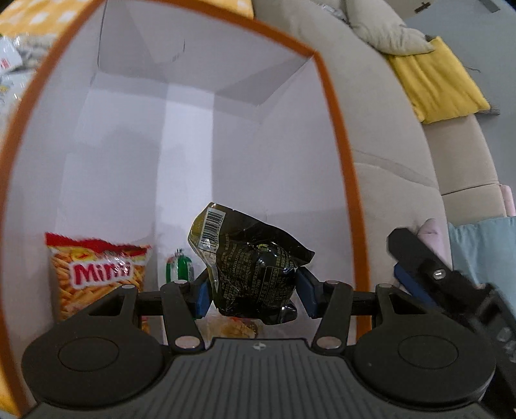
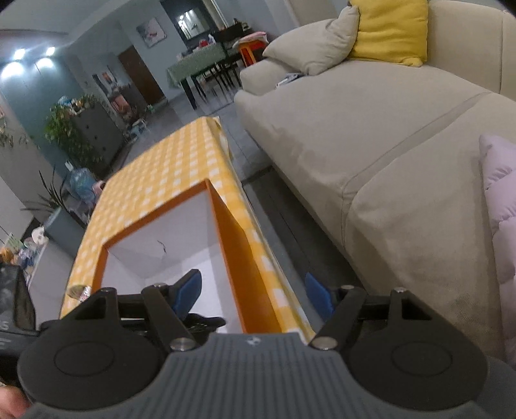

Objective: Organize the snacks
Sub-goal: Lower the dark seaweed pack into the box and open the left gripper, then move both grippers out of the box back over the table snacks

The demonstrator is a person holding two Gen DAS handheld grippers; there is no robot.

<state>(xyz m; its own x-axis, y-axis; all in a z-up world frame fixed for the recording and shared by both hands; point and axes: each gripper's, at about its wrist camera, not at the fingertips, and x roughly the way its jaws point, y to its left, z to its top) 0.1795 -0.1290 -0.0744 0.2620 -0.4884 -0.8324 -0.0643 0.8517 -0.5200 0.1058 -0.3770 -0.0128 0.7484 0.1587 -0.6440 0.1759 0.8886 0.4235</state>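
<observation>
My left gripper is shut on a crumpled black snack packet and holds it inside the white box with the orange rim. A red and orange Mimi crisp bag leans in the box at the left, a small green and white packet stands beside it, and another snack lies under the black packet. My right gripper is open and straddles the box's right wall, touching nothing that I can see. It also shows at the right of the left wrist view.
The box stands on a table with a yellow checked cloth. A beige sofa with a yellow cushion runs along the right. A pink padded blanket lies at the far right. A dining table and plants stand far behind.
</observation>
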